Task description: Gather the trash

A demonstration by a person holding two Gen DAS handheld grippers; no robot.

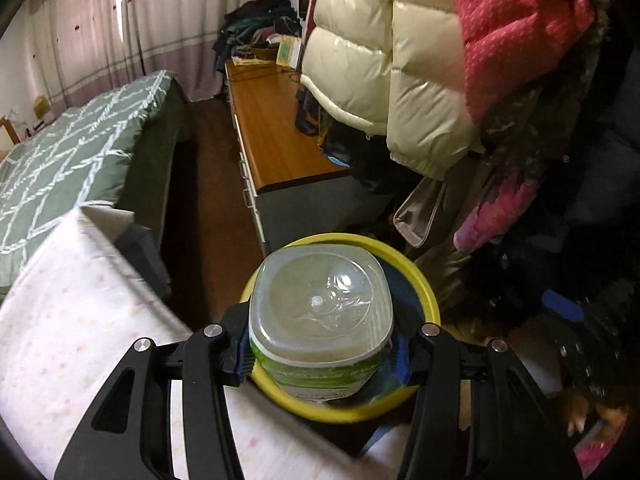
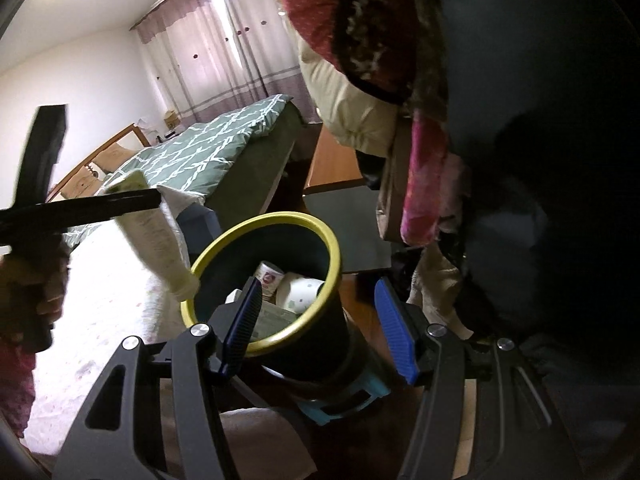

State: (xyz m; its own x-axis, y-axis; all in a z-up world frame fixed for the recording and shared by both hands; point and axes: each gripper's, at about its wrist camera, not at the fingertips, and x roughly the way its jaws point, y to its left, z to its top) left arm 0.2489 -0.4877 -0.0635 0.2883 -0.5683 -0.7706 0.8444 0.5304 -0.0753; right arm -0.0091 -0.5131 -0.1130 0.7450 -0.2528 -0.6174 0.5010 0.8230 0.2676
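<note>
Here, left gripper clamped on a plastic bottle with green label, low centre of the left wrist frame, directly over the yellow-rimmed bin, right gripper spread wide and empty, lower centre, straddling the bin's near rim, cup and small can inside.

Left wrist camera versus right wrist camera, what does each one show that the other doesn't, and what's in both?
Only the left wrist view shows the bottle's flat base end-on, gripped between the left claw's blue pads directly over the bin, plus the long wooden desk piled with clothes.

Only the right wrist view shows the trash already inside the bin, the open, empty right claw, and the left claw from the side, holding the bottle tilted neck-down at the rim.

Both show the yellow-rimmed bin, the green bed, the curtains and the hanging jackets.
</note>
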